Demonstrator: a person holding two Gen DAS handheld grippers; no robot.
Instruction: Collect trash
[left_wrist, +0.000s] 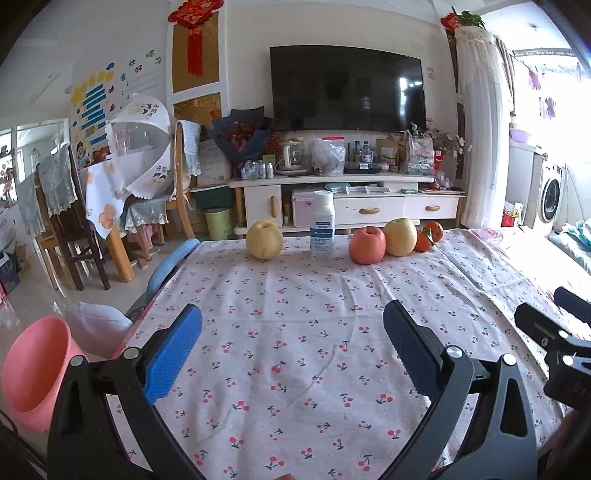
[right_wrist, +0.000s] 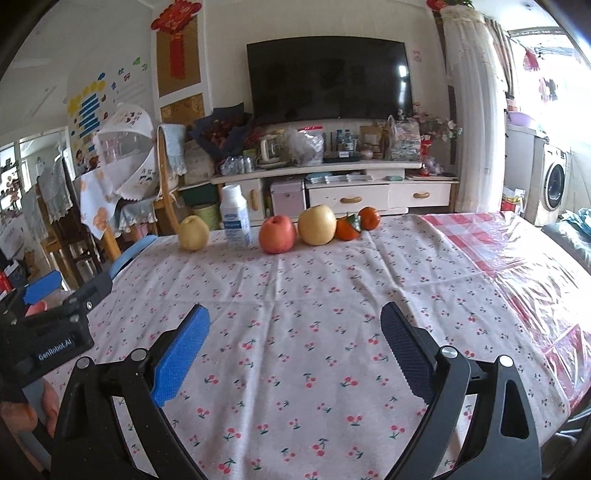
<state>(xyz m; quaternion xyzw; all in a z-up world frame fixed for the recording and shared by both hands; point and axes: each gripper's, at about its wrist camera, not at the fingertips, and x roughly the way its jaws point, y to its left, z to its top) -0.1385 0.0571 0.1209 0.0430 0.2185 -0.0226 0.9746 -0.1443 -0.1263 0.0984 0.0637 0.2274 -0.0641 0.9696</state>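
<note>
A white plastic bottle (left_wrist: 322, 224) with a blue label stands upright at the far edge of the cherry-print tablecloth (left_wrist: 295, 332); it also shows in the right wrist view (right_wrist: 235, 218). A pink bin (left_wrist: 35, 373) sits on the floor left of the table. My left gripper (left_wrist: 291, 328) is open and empty, low over the near part of the cloth. My right gripper (right_wrist: 294, 328) is open and empty, also over the near cloth, to the right of the left one.
Fruit lines the far edge: a yellow pear (left_wrist: 264, 240), a red apple (left_wrist: 366, 245), a second pear (left_wrist: 400, 237), two oranges (left_wrist: 428, 236). A white bag (left_wrist: 98, 325) lies beside the bin. A red checked plastic cover (right_wrist: 517, 258) lies on the table's right side.
</note>
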